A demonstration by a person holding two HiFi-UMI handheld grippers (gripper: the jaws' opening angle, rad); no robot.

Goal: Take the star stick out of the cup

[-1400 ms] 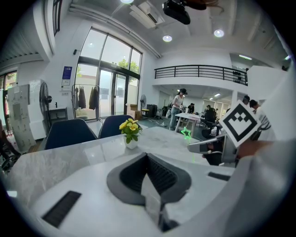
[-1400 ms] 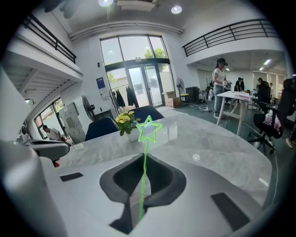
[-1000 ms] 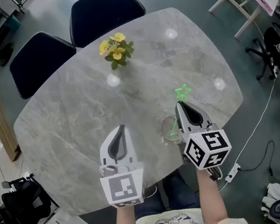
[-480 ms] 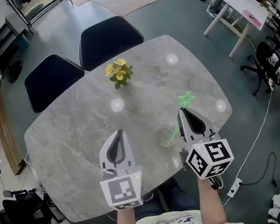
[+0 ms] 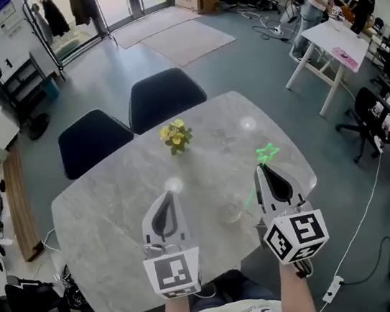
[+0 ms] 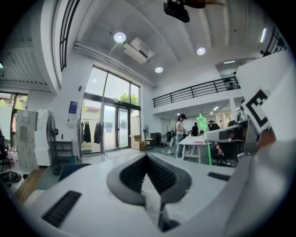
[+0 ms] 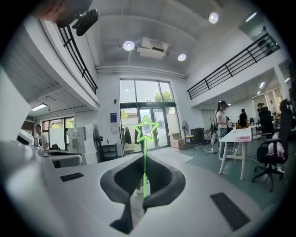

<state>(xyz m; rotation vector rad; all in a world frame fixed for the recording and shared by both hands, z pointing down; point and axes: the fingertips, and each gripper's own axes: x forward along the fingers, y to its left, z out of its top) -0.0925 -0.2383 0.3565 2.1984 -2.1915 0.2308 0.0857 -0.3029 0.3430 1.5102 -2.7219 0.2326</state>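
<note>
the right gripper (image 5: 262, 171) has its fingers pinched together on the thin shaft of the green star stick (image 7: 146, 128), whose star stands at 12 o'clock above the fingertips. in the head view the stick's lower end shows at about 2 o'clock of the clear cup (image 5: 231, 210), which stands on the grey worktop (image 5: 114, 200) between the two grippers. the left gripper (image 5: 170, 195) has its fingers closed together on nothing

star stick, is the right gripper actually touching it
Touching. The right gripper view shows the right gripper with its jaws shut on the star stick, the green star standing just above their tips.
</note>
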